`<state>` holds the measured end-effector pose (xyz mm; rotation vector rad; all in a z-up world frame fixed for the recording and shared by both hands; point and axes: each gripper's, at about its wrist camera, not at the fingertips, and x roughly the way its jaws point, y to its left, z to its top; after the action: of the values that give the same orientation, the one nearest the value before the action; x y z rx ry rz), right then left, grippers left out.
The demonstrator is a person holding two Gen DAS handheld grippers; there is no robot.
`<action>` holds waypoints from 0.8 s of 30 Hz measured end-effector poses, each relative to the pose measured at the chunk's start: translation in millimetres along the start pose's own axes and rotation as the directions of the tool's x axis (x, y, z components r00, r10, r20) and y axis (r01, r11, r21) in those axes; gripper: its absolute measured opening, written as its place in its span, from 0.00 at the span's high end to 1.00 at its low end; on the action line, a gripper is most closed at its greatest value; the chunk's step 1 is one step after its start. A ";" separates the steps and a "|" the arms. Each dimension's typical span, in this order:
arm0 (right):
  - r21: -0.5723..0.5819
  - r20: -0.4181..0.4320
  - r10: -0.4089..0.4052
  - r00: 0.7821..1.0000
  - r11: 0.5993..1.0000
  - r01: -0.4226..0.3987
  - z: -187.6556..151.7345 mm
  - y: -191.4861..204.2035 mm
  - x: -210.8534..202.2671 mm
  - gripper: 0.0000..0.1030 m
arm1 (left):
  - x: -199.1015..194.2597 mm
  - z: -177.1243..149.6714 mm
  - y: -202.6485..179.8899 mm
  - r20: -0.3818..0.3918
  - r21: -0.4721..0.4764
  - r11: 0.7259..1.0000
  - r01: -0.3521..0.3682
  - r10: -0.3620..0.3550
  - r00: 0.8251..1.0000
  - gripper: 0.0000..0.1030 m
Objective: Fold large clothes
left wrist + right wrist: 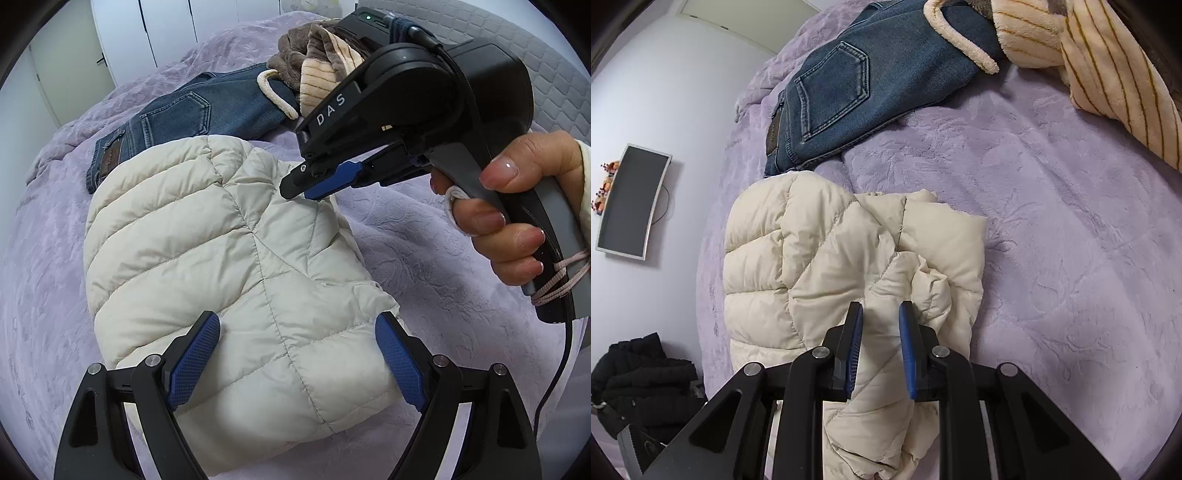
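Cream quilted jacket lay half-folded on the lilac bedspread, jeans beyond its far edge. My left gripper hovered wide open over the near hem. My right gripper was narrowed almost closed above the bunched right fold, seemingly pinching nothing. I judged it best to grip both layers, then lift evenly.

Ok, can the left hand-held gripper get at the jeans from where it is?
Probably not directly: the left hand-held gripper, open, hangs over the cream puffer jacket, and the jeans lie beyond it. It would need to pass over the jacket.
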<state>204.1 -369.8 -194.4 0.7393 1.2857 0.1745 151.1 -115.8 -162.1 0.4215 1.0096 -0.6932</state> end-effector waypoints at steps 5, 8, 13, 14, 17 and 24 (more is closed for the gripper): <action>0.003 0.004 0.019 1.000 1.000 -0.019 -3.6 3.5 -3.9 0.80 | -12.0 0.5 7.1 0.015 -0.037 0.999 0.003 -0.002 1.000 0.16; 0.003 0.004 0.022 1.000 1.000 -0.022 -6.9 6.2 -7.9 0.80 | -20.3 -0.3 14.5 0.016 -0.081 0.997 0.015 -0.014 1.000 0.16; -0.004 -0.002 0.023 1.000 1.000 -0.023 -16.3 14.7 -17.1 0.78 | -32.3 -4.1 32.5 0.019 -0.165 0.986 0.024 -0.021 1.000 0.16; -0.013 -0.005 0.021 1.000 1.000 -0.021 -19.1 17.8 -19.0 0.78 | -34.9 -5.1 35.7 0.021 -0.179 0.983 0.027 -0.024 0.999 0.16; -0.047 -0.015 0.010 1.000 0.999 -0.010 -30.3 28.4 -23.5 0.77 | -39.6 -8.1 44.6 0.020 -0.214 0.976 0.031 -0.027 0.999 0.16; -0.081 -0.038 -0.005 0.999 0.997 0.002 -69.9 44.8 -35.5 0.77 | -43.7 -21.5 60.6 -0.011 -0.277 0.961 0.001 -0.004 1.000 0.16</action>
<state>142.0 -325.9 -145.8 0.6675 1.3085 0.2377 164.8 -44.8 -133.6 0.1793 1.1008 -0.5410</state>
